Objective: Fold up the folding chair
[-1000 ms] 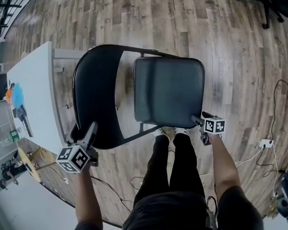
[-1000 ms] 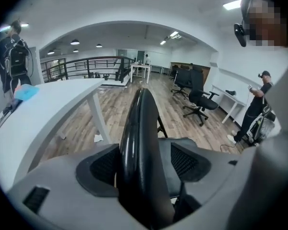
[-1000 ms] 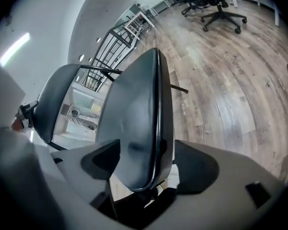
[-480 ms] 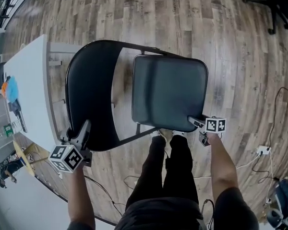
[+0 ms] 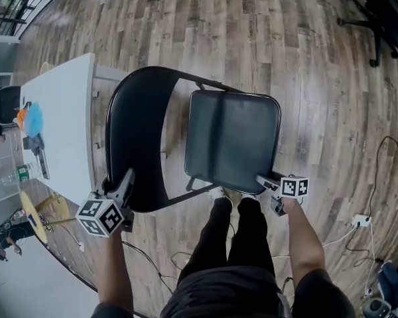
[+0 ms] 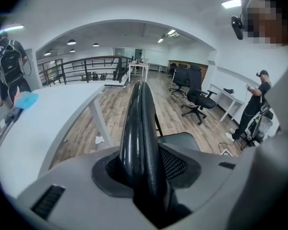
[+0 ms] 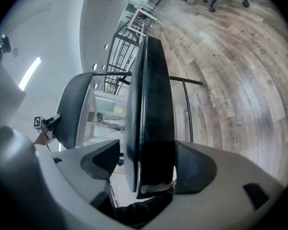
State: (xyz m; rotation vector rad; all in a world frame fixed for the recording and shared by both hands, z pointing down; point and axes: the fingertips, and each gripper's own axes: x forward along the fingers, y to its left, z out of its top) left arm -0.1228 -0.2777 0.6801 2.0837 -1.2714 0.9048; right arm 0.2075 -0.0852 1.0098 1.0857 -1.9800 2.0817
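The black folding chair stands open in front of me, its curved backrest (image 5: pixel 136 144) on the left and its padded seat (image 5: pixel 232 141) on the right. My left gripper (image 5: pixel 127 177) is at the backrest's near end. Its jaws are closing, and the backrest's edge (image 6: pixel 139 128) fills the gap between the pads. My right gripper (image 5: pixel 262 179) is at the seat's near right corner. In the right gripper view the seat (image 7: pixel 151 104) sits between wide jaws, with a thin gap at one pad.
A white table (image 5: pixel 60 124) with a blue object (image 5: pixel 33 118) stands close to the chair's left. My legs (image 5: pixel 232 244) are just behind the seat. Cables (image 5: pixel 378 177) trail on the wooden floor at the right. An office chair (image 5: pixel 385 12) is far right, and a person (image 6: pixel 257 99) stands further off.
The right gripper has risen at the seat's corner, and the seat looks tipped up a little. The left gripper stays at the backrest's end. The head view has shifted.
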